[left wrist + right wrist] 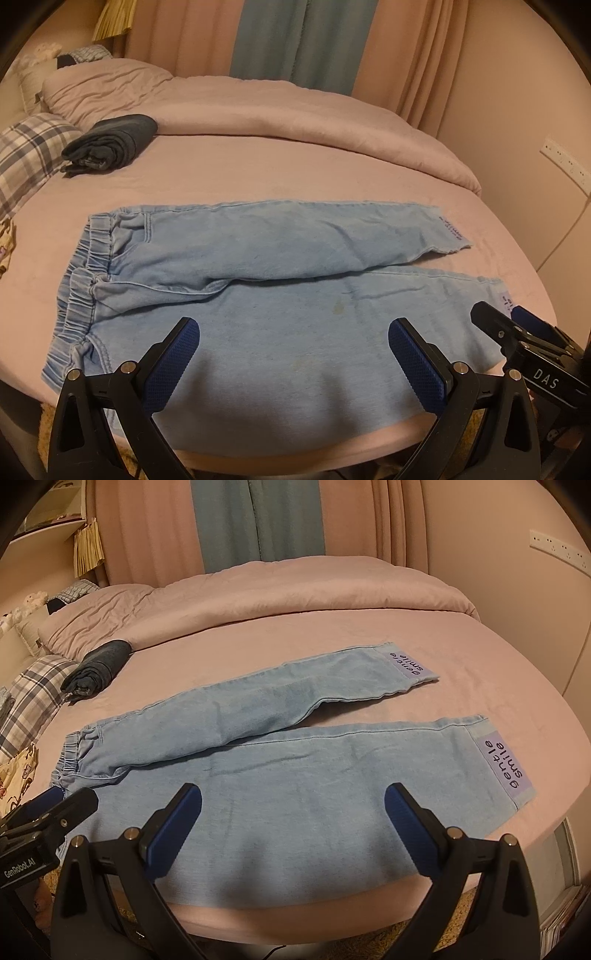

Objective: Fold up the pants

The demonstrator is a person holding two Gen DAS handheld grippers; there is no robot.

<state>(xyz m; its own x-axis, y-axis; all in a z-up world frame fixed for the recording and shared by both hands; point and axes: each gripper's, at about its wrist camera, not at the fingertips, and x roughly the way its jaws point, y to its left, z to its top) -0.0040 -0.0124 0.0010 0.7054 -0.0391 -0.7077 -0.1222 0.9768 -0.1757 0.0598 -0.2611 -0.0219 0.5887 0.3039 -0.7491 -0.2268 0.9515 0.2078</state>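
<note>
Right now the light-blue denim pants (258, 280) lie flat on the pink bed sheet (221, 177), legs splayed apart; left gripper (293, 343) and right gripper (293, 808) hover wide open, holding nothing. Pinching sheet along with denim would likely drag both

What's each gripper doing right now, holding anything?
Left gripper: open, holding nothing, above the light blue pants.
Right gripper: open, holding nothing, above the same pants.
</note>
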